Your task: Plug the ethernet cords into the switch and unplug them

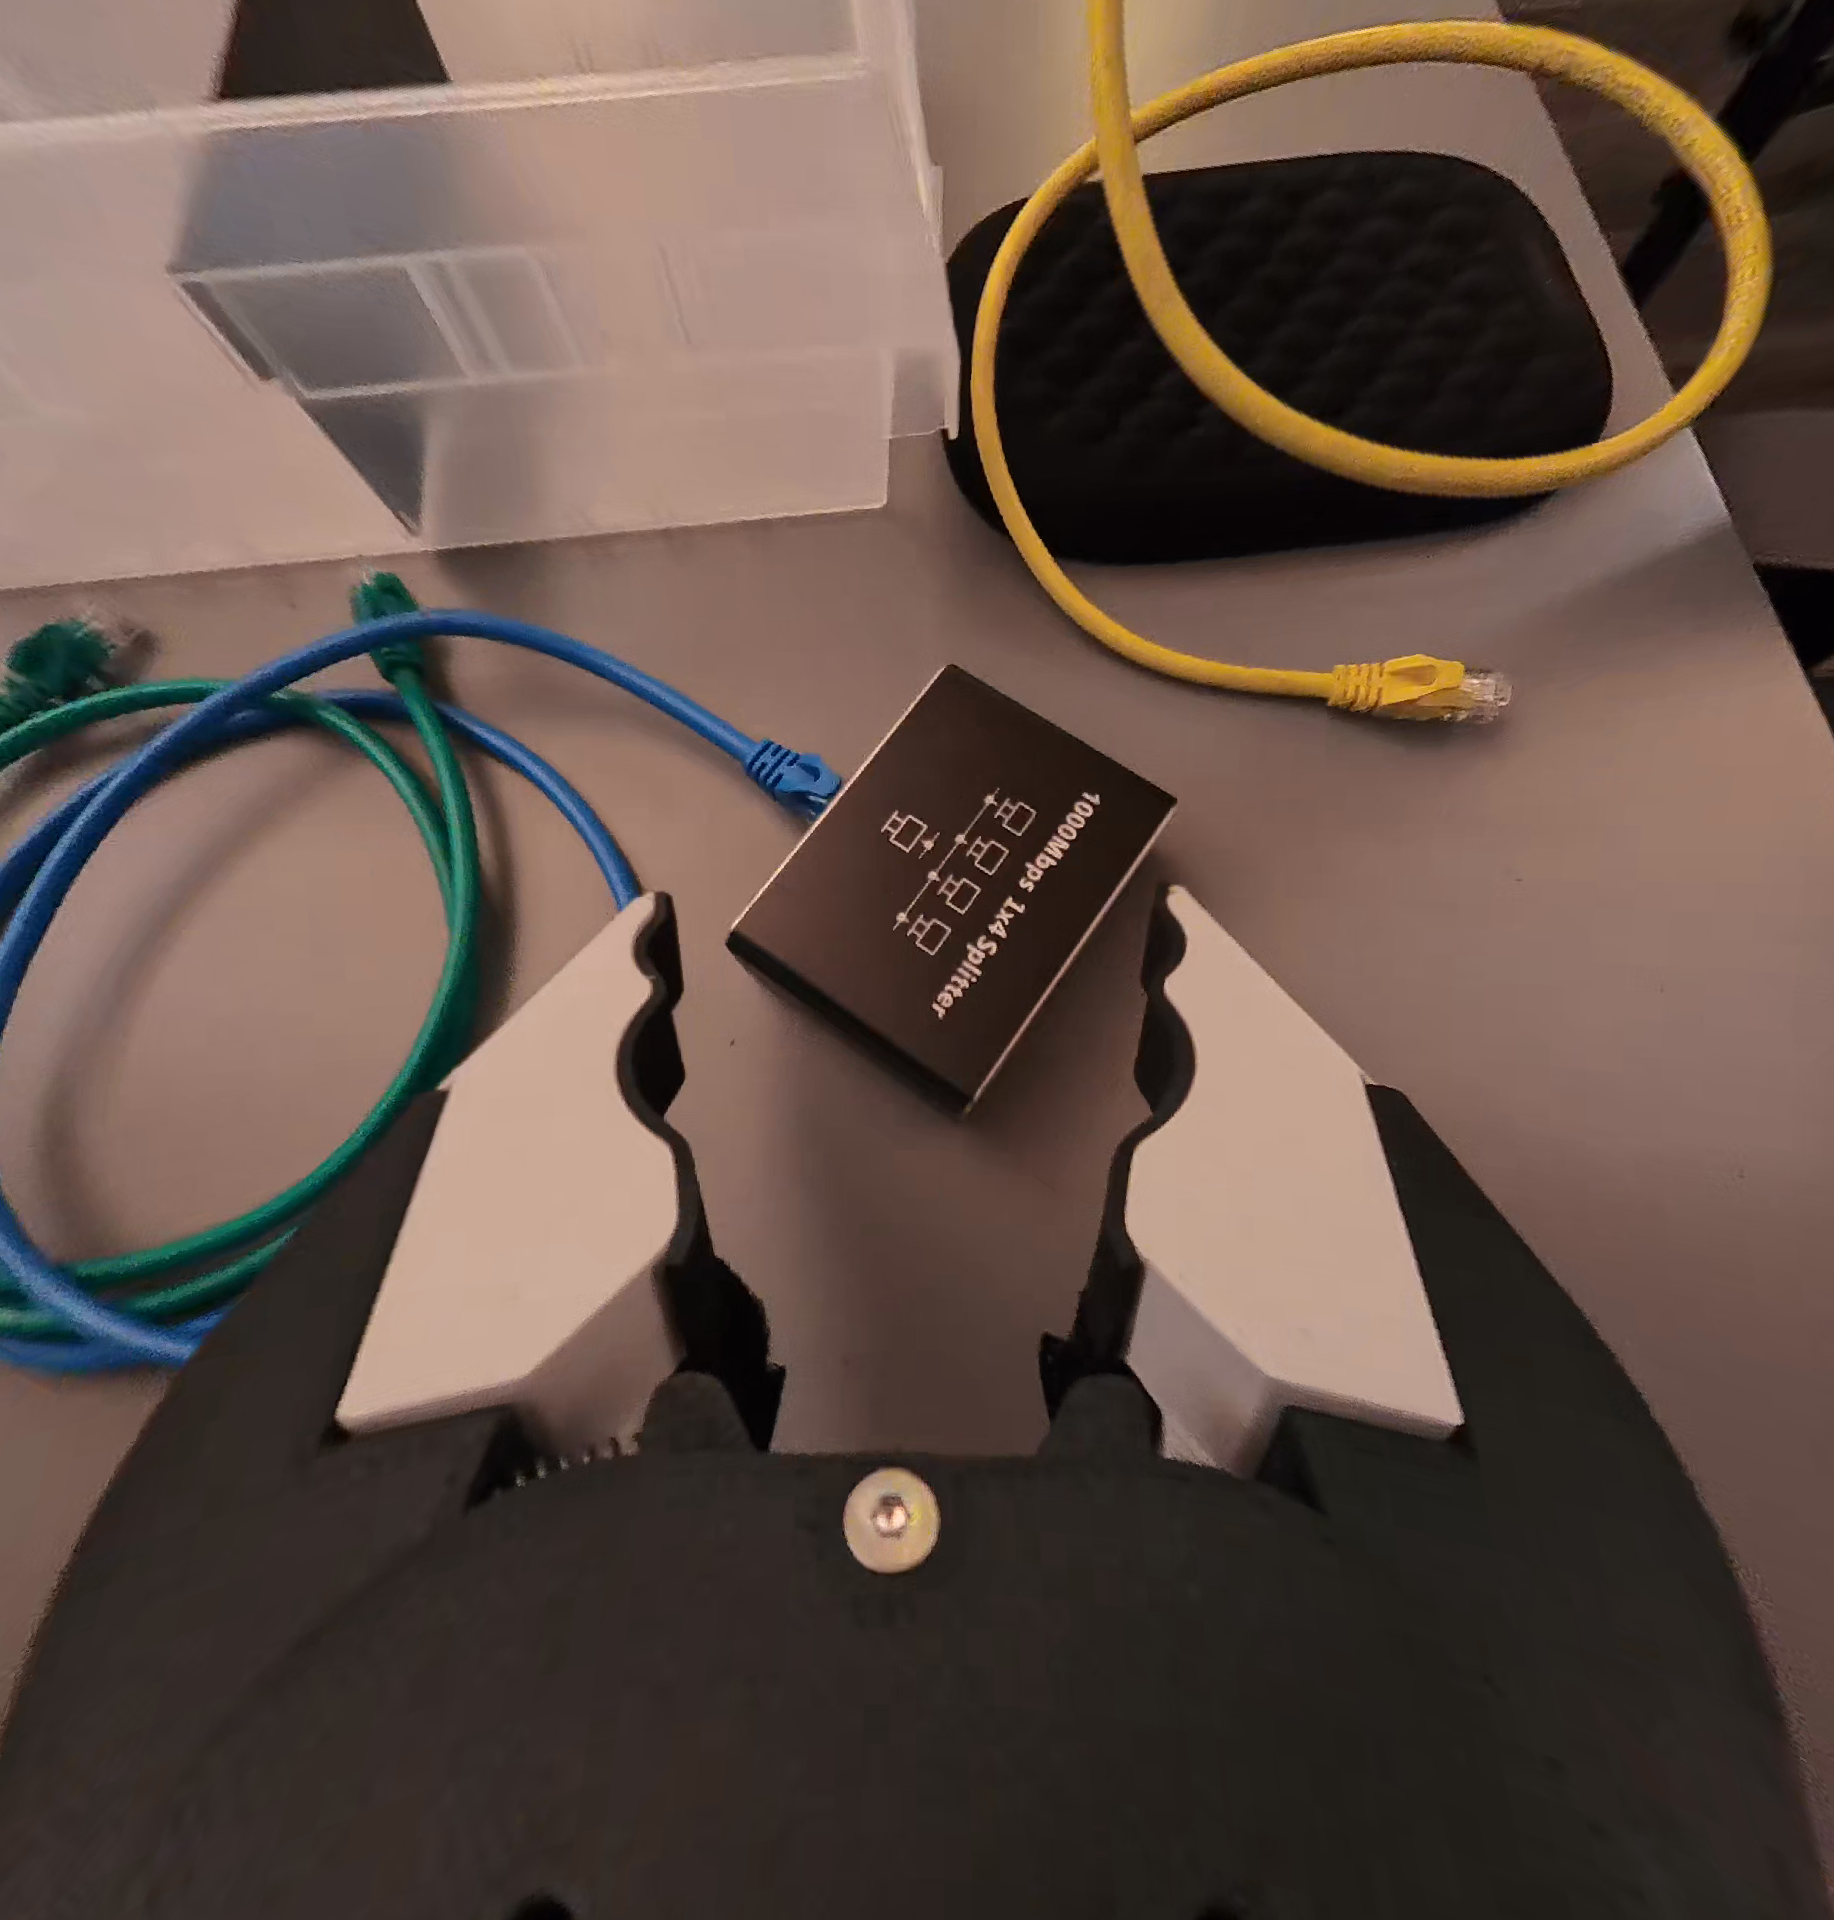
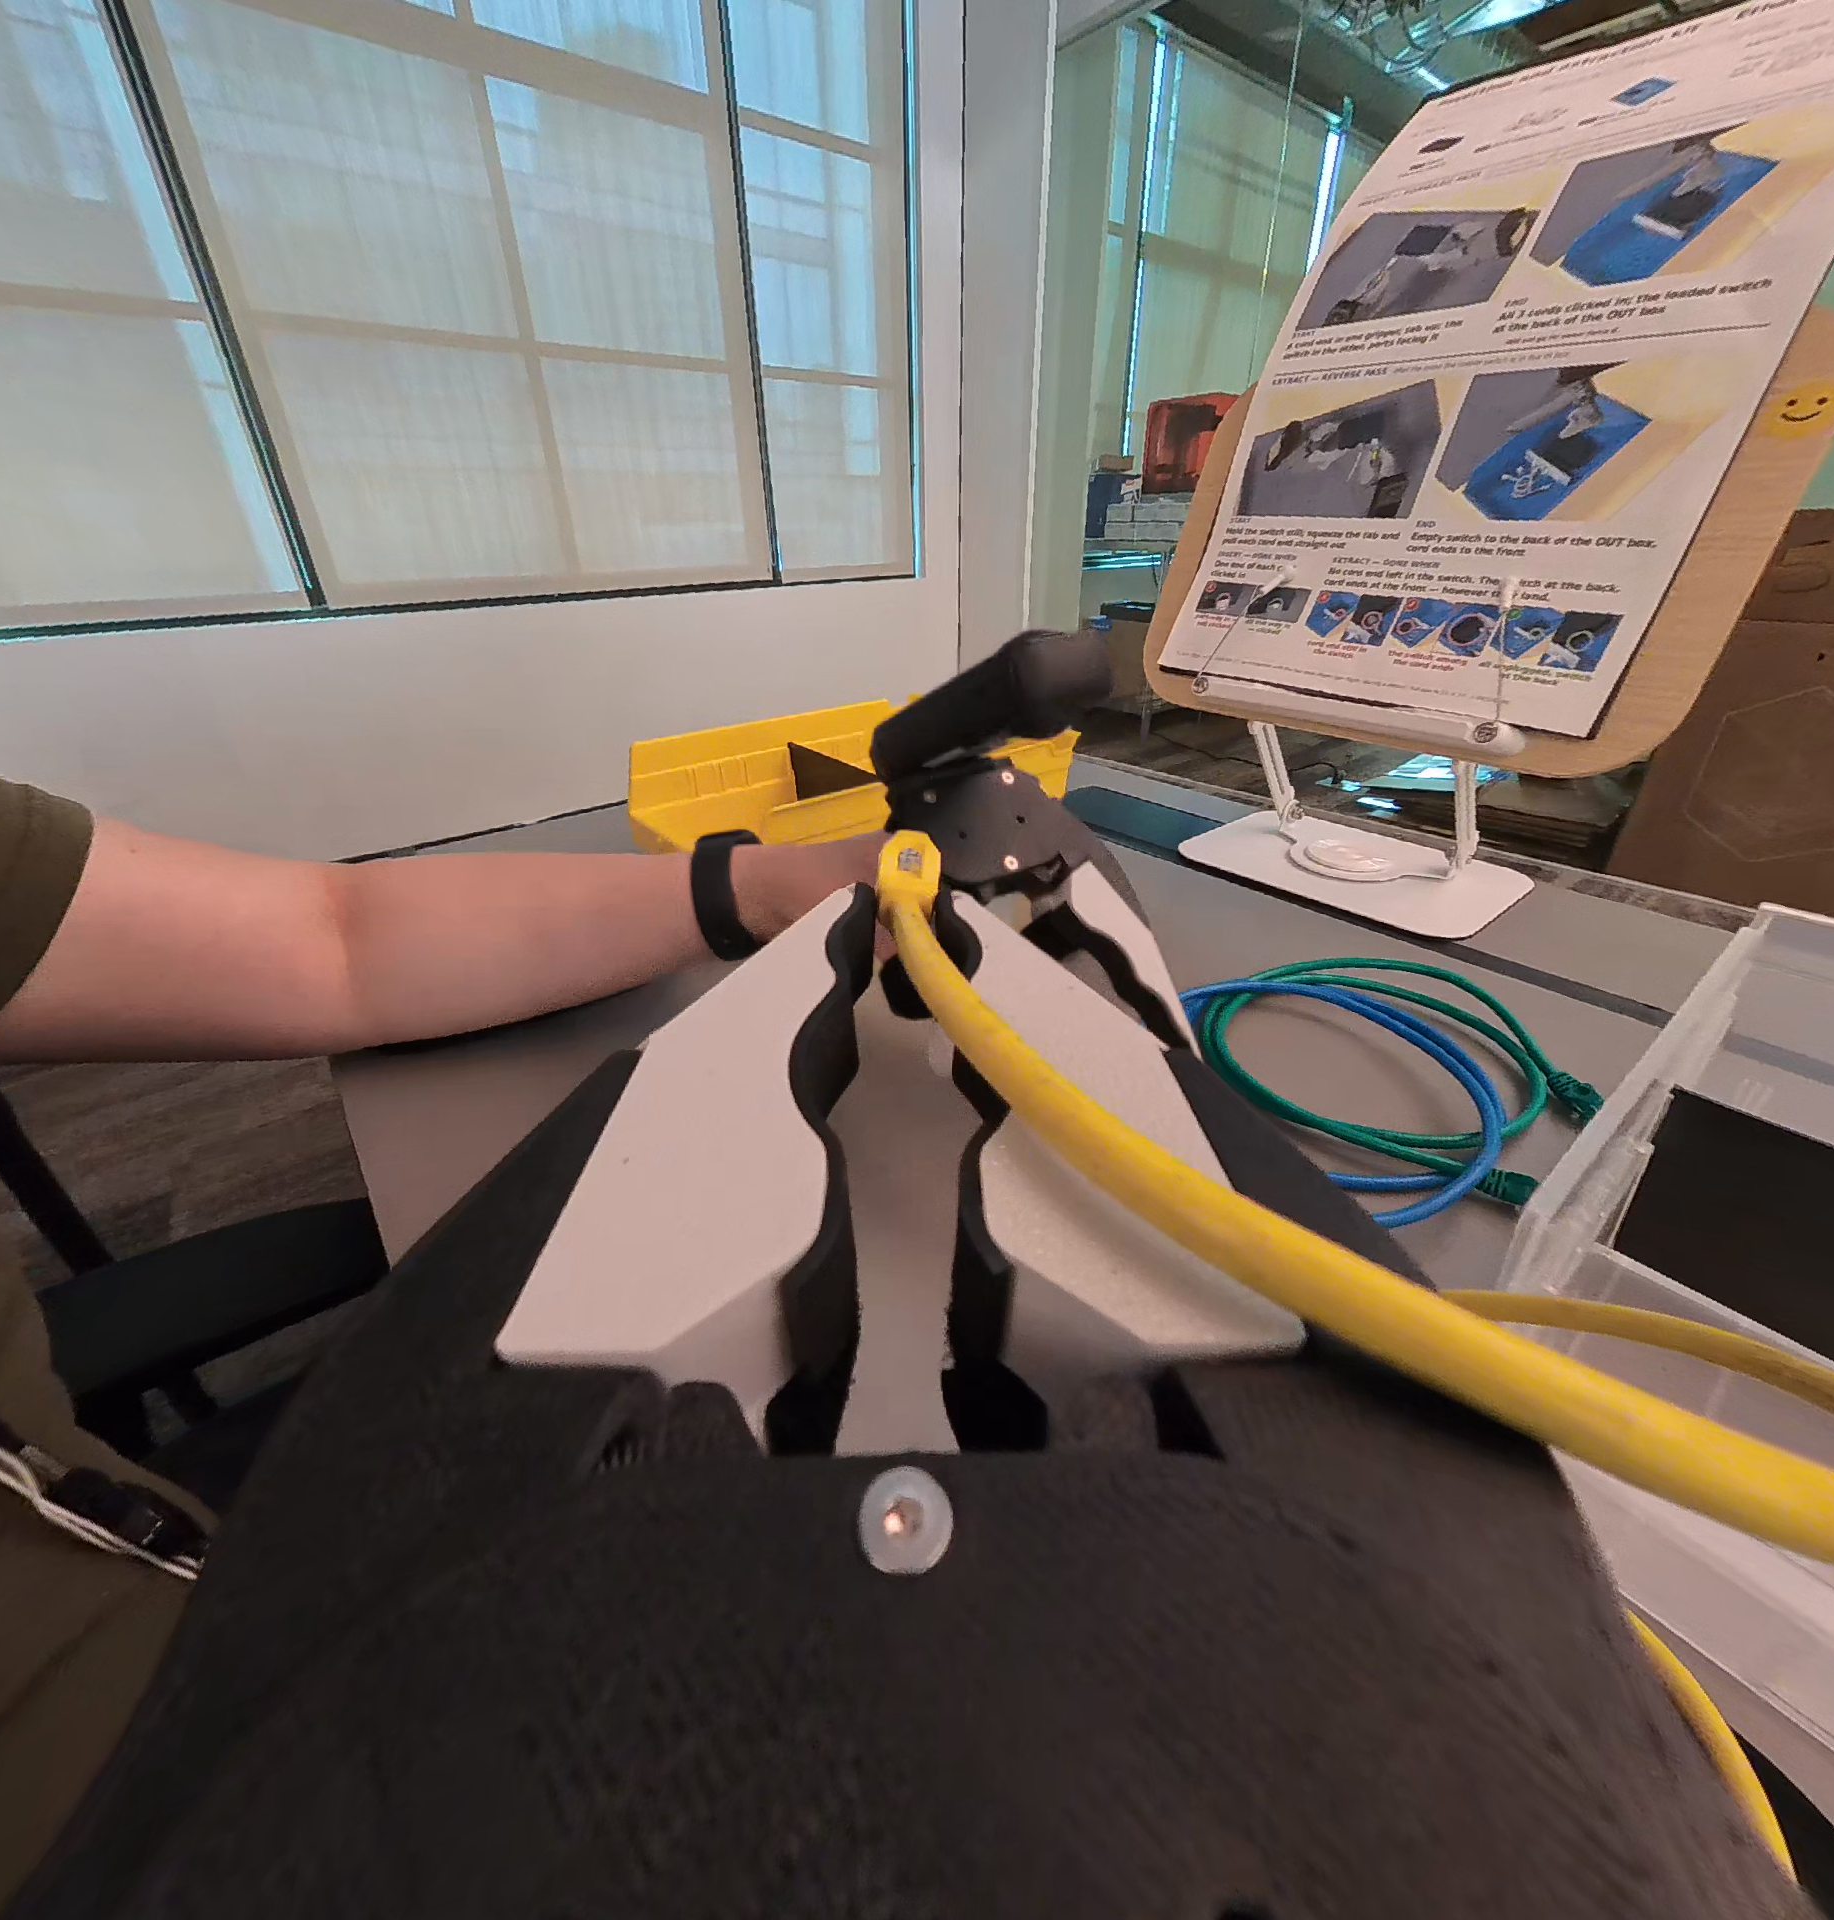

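In the left wrist view a small black switch box (image 1: 949,894) lies on the grey table (image 1: 1412,987). My left gripper (image 1: 911,902) is open and empty, its fingers straddling the switch from above. A blue cord (image 1: 539,634) ends with its plug (image 1: 788,774) against the switch's far left side. A green cord (image 1: 445,831) lies coiled with it, both plugs loose. A yellow cord (image 1: 1183,332) has one loose plug (image 1: 1412,688) right of the switch. My right gripper (image 2: 902,925) is shut on the yellow cord (image 2: 1204,1174) just behind its other plug (image 2: 911,862).
A clear plastic bin (image 1: 425,312) stands beyond the cords, with a black padded case (image 1: 1277,353) to its right under the yellow loop. In the right wrist view a person's forearm (image 2: 425,935) reaches to the left gripper's body (image 2: 980,821). A yellow bin (image 2: 747,779) and an instruction sheet on a stand (image 2: 1515,364) stand behind. My right fingertips sit around 20 centimetres from my left ones.
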A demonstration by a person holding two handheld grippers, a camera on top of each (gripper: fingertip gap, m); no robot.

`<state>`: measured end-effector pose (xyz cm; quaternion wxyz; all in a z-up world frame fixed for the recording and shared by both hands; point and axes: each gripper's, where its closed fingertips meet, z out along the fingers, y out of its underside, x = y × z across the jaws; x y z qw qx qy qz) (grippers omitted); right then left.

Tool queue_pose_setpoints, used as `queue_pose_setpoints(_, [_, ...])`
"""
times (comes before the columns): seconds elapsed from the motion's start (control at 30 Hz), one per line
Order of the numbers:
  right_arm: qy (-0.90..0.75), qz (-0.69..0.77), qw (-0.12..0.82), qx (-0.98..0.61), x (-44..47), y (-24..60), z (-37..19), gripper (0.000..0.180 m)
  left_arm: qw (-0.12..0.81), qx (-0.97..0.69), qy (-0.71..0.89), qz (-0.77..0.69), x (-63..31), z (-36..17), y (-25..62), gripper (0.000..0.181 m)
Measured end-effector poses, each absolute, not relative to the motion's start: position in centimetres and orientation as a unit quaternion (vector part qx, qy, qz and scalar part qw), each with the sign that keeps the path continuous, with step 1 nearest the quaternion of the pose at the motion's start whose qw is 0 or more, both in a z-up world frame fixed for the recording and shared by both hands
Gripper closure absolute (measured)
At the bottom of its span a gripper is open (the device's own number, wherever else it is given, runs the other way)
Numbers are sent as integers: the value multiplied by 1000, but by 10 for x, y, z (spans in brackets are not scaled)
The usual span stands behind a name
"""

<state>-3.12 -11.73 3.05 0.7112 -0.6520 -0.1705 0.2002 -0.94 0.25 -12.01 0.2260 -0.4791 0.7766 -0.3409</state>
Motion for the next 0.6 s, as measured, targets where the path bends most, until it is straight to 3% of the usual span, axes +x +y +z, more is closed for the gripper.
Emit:
queue_pose_setpoints(0.17, [-165, 201, 711, -653, -27, -116, 30, 170, 176, -468, 782, -373, 0, -139, -10, 92])
queue_pose_setpoints(0.33, [-167, 193, 707, -660, -24, -114, 29, 169, 196, -457, 796, -345, 7, -155, -10, 84])
queue_pose_setpoints(0.6, [-166, 194, 706, -661, -22, -113, 28, 169, 187, -492, 802, -280, -5, -165, -6, 87])
